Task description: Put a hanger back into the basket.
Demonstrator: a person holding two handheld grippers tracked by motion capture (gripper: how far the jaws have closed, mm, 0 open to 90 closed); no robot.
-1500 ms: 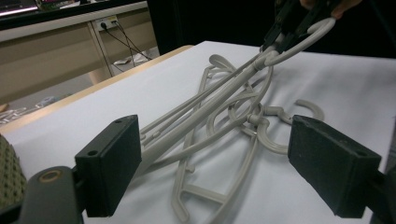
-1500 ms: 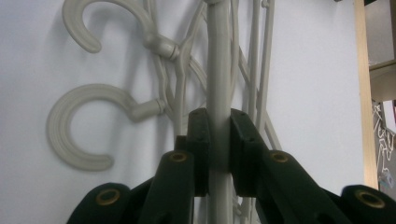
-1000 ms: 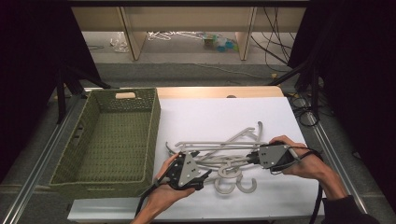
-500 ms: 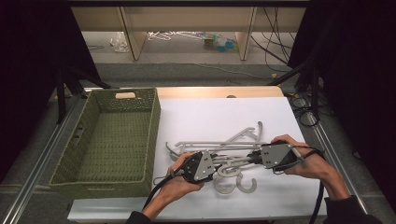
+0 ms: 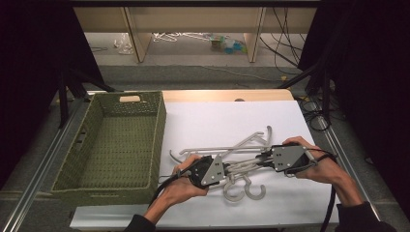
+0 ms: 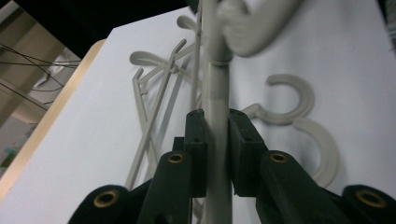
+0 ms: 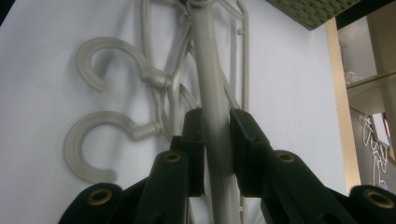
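Several pale grey plastic hangers (image 5: 227, 151) lie tangled on the white table (image 5: 227, 121). My left gripper (image 5: 228, 168) points right and is shut on the thick arm of one hanger (image 6: 215, 88); its jaws have just been closing and the pads (image 6: 196, 140) now press the arm. From the other side, my right gripper (image 5: 262, 159) points left and is shut on the same bundle's arm (image 7: 208, 56); its jaws have just been opening slightly, with the arm still held between them. Two hanger hooks (image 5: 255, 192) curl toward the table's near edge.
A green woven basket (image 5: 158, 140) stands on the left, touching the white sheet's left edge. Bare white surface stretches behind the hangers. Shelving and cables sit on the floor beyond the table's far edge.
My left gripper has moved right and a little up to the hanger pile and its jaws have closed on a hanger arm. The right gripper has stayed in place.
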